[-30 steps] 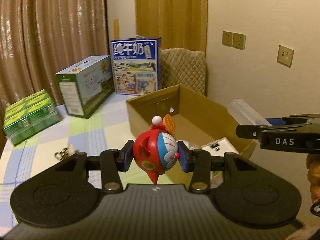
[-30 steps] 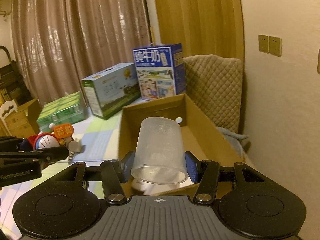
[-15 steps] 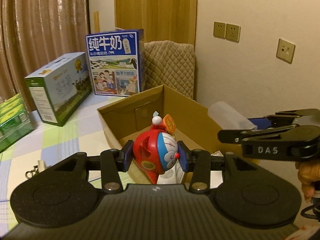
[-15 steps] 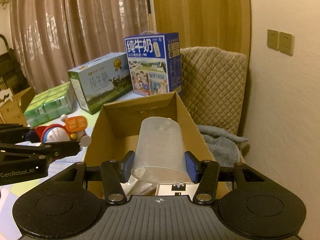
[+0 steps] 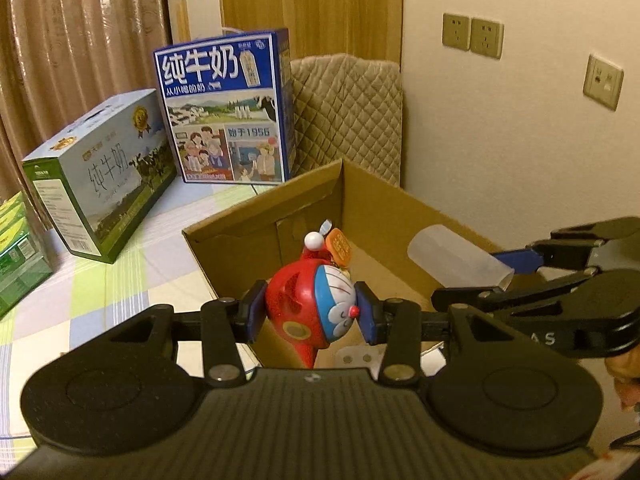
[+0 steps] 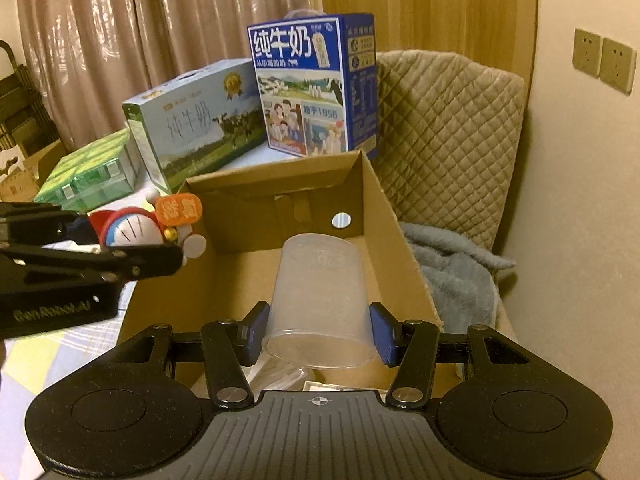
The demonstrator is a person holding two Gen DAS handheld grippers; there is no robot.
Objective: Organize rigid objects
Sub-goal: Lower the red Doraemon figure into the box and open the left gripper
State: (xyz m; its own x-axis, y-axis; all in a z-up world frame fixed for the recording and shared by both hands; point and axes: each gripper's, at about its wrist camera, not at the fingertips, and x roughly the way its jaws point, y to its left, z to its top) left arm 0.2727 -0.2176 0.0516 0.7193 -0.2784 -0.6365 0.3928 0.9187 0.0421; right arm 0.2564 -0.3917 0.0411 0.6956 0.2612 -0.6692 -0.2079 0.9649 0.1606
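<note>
My left gripper (image 5: 310, 314) is shut on a red and blue Doraemon toy (image 5: 310, 304) and holds it over the near left corner of an open cardboard box (image 5: 392, 200). My right gripper (image 6: 318, 330) is shut on a clear plastic measuring cup (image 6: 320, 292), held bottom forward above the inside of the same box (image 6: 384, 216). The toy also shows in the right wrist view (image 6: 132, 230), over the box's left wall. The cup also shows in the left wrist view (image 5: 456, 258), over the box's right side. Some white items lie on the box floor, mostly hidden.
Behind the box stand a blue milk carton case (image 5: 228, 108) and a green-white milk case (image 5: 100, 172). A green pack (image 6: 90, 172) lies at the far left on the checked tablecloth (image 5: 132, 264). A quilted chair (image 6: 444, 128) with a grey blanket (image 6: 456, 276) stands right of the box, by the wall.
Both grippers have moved forward toward the box with their objects. The toy went from in front of the box to over its near left corner; the cup is now over the box's inside.
</note>
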